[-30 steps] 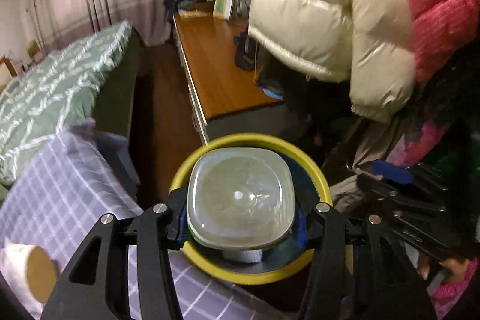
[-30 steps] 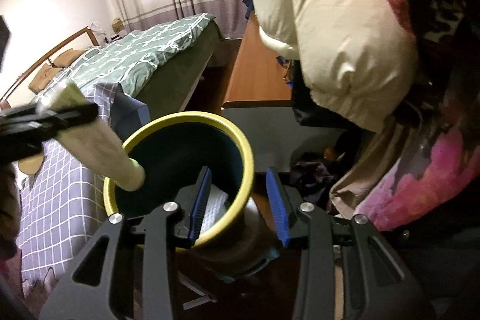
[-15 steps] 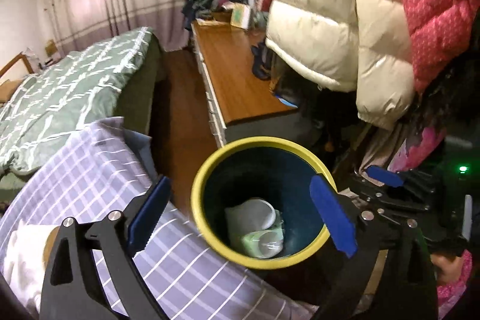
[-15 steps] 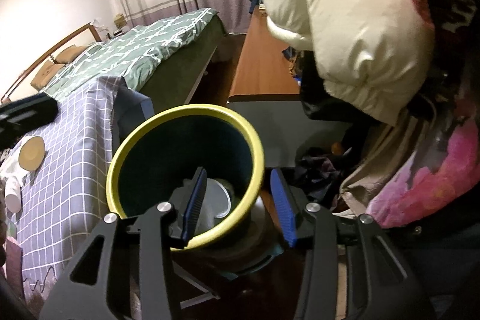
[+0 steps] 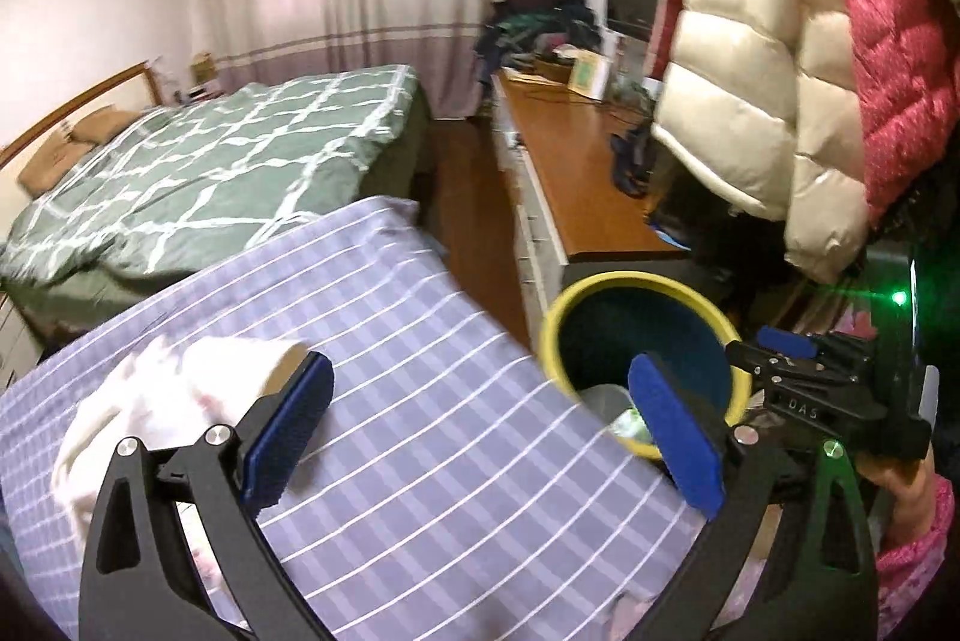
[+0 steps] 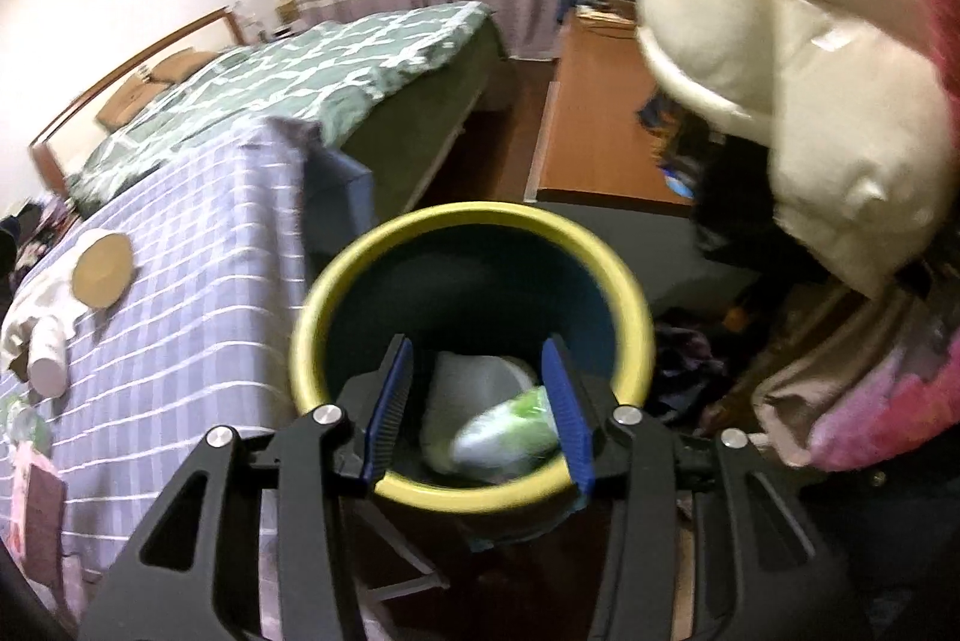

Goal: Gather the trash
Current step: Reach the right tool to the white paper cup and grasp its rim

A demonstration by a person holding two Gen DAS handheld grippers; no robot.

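Trash lay at both ends: crumpled tissue (image 5: pixel 174 389) waited on the checked cloth (image 5: pixel 420 401) under the left gripper (image 5: pixel 474 431), whose empty jaws had just been opening, while the right gripper (image 6: pixel 480 407) clamped the yellow-rimmed bin (image 6: pixel 474 221), steadying discarded containers (image 6: pixel 492 413) inside.

One yellow-rimmed bin (image 6: pixel 474 245) holding two pieces of trash, a pale container (image 6: pixel 474 380) and a green-white packet (image 6: pixel 510 434); on the checked cloth (image 6: pixel 198 317), one round brown disc (image 6: pixel 103 269), one white bottle (image 6: pixel 48 353); two puffer jackets, cream (image 5: pixel 744 101) and red (image 5: pixel 894 41).
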